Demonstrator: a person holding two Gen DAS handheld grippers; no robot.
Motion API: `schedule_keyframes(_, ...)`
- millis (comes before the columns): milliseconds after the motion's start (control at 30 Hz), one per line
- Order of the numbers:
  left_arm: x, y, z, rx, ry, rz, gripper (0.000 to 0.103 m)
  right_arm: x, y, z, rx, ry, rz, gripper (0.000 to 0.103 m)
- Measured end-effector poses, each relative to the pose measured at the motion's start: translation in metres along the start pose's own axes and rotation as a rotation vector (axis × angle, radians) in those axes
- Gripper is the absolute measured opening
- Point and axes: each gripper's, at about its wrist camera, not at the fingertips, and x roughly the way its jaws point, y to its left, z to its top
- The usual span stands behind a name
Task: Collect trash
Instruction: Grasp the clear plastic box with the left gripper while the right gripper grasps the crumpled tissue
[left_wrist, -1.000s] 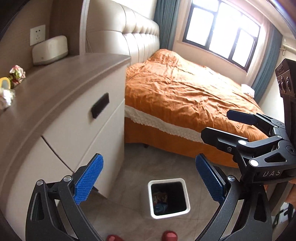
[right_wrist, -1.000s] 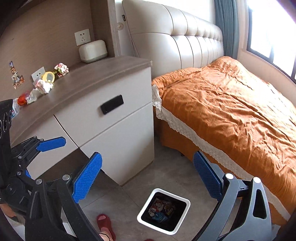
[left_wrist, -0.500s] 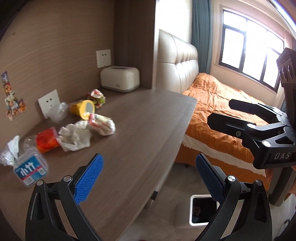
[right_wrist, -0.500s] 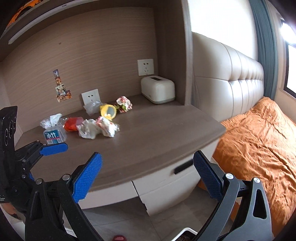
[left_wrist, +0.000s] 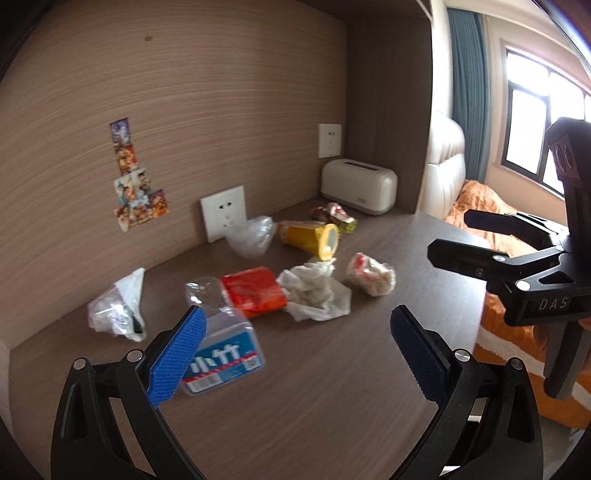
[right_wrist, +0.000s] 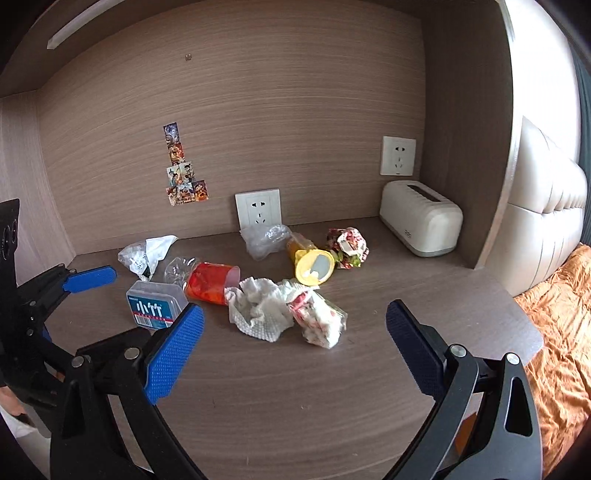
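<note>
The trash (right_wrist: 280, 291) — crumpled tissue, wrappers, a yellow cup, a small plastic box — all lies on the desk (right_wrist: 332, 387), none collected yet by my reckoning. My right gripper (right_wrist: 291, 349) and left gripper (left_wrist: 295, 354) hover before it — both spread wide, holding nothing.

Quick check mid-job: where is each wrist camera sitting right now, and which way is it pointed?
Left wrist: behind the open left gripper, facing the littered desk and back wall; the right gripper shows on the right, bed beyond.
Right wrist: behind the open right gripper, facing the same desk more squarely; the left gripper shows at left.
Shared: tissue, yellow cup, red cup, toaster.
</note>
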Motion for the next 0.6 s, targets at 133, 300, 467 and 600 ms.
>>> schedule_keyframes(133, 0.012, 0.036, -0.008, 0.019, 0.03, 0.043, 0.098, 0.027, 0.01, 0.001, -0.01, 0.018, 0.009, 0.098)
schedule_keyframes(300, 0.039, 0.067, -0.017, 0.037, 0.079, 0.032, 0.098, 0.064, 0.011, -0.005, -0.006, 0.076, -0.013, 0.098)
schedule_keyframes(467, 0.064, 0.074, -0.024, 0.076, 0.122, -0.047, 0.098, 0.093, 0.005, -0.012, 0.02, 0.127, -0.048, 0.098)
schedule_keyframes(600, 0.077, 0.074, -0.028, 0.079, 0.162, -0.124, 0.096, 0.109, 0.002, -0.016, 0.034, 0.159, -0.086, 0.098)
